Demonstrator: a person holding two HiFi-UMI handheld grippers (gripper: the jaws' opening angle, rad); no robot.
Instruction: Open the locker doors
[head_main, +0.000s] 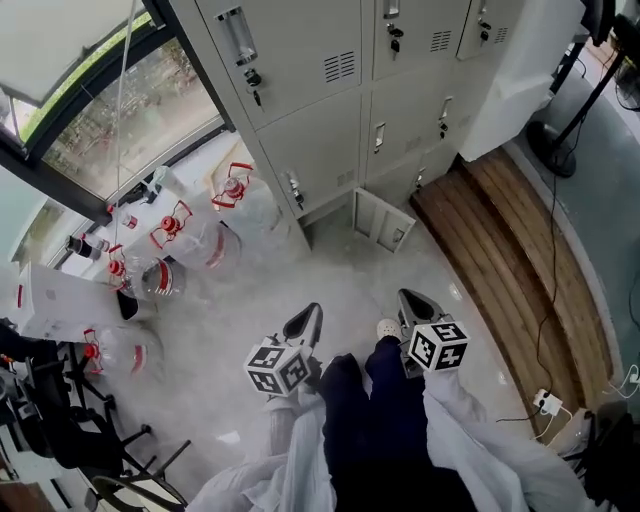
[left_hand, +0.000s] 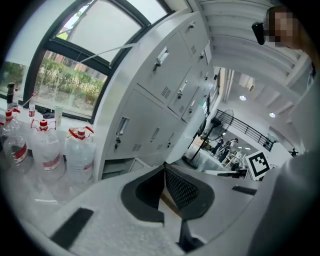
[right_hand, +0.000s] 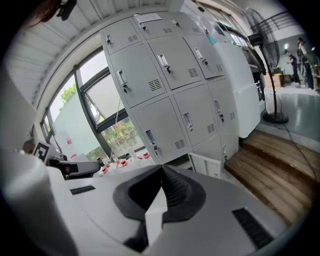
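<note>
Left gripper (head_main: 306, 320): I am holding it low in front of me, jaws pressed together on nothing, tips pointing toward the lockers (head_main: 330, 110).
Right gripper (head_main: 414, 303): I am carrying it just beside the left one, jaws likewise pressed together and empty.
Step in hand: I am judging that I am lining up for a closed door. One small bottom door (head_main: 383, 220) is already standing ajar.
Doing it well: I am planning to spread the jaws before reaching a handle and to come at it square. I am then pinching the handle itself rather than the key hanging under it, and pulling along the door's swing so the hinge is not being forced. I am letting the nearer gripper take each door so my arms are not crossing.
Jugs (head_main: 170, 225): they are crowding the floor to the left of the lockers, so I am keeping the left gripper clear of them.
Left door (head_main: 320, 150): it is lying ahead of the left gripper, well apart, with its handle (head_main: 294, 190) on its left edge.
Middle door (head_main: 415, 115): it is lying ahead of the right gripper, also well apart, above the open bottom door, with its handle (head_main: 379, 137) on its left edge.
</note>
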